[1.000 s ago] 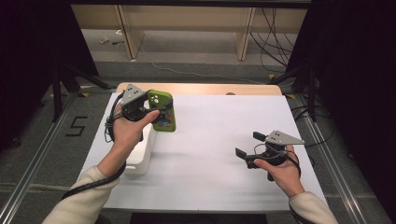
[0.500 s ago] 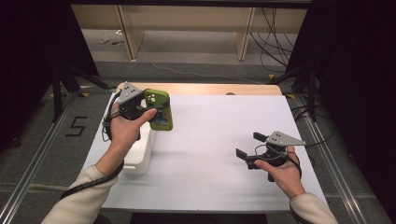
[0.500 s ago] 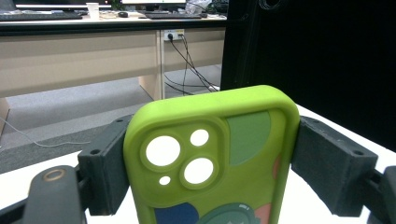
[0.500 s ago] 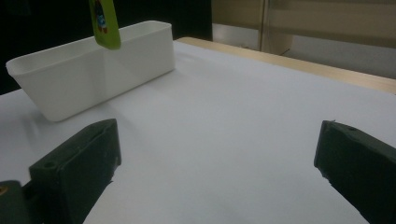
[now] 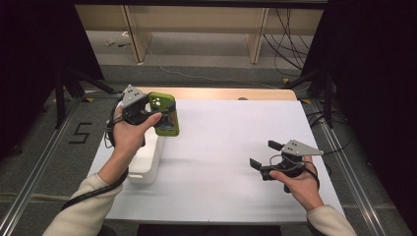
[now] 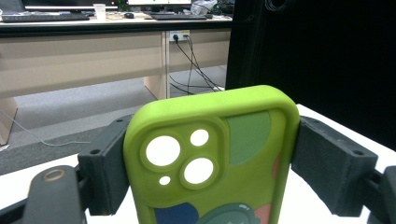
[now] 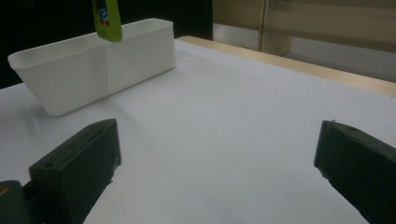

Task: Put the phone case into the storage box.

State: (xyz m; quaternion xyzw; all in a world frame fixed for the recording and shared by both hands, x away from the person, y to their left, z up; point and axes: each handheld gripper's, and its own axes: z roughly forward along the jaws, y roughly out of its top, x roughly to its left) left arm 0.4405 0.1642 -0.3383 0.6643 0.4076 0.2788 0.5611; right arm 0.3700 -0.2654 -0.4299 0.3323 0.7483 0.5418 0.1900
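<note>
A lime-green phone case with round camera cutouts and coloured shapes is clamped by its long sides in my left gripper, which is shut on it. The case hangs above the far end of a white plastic bin at the table's left side. In the left gripper view the case stands upright between the two black jaws. My right gripper rests low over the front right of the table, open, with nothing between its jaws. In the right gripper view the case dangles over the bin.
The white table top has a wooden strip along its far edge. Beyond it lie a grey floor, desk legs and loose cables. Dark curtains stand on both sides.
My left gripper has drifted slightly to the left with the case still clamped. The right gripper has barely moved.
</note>
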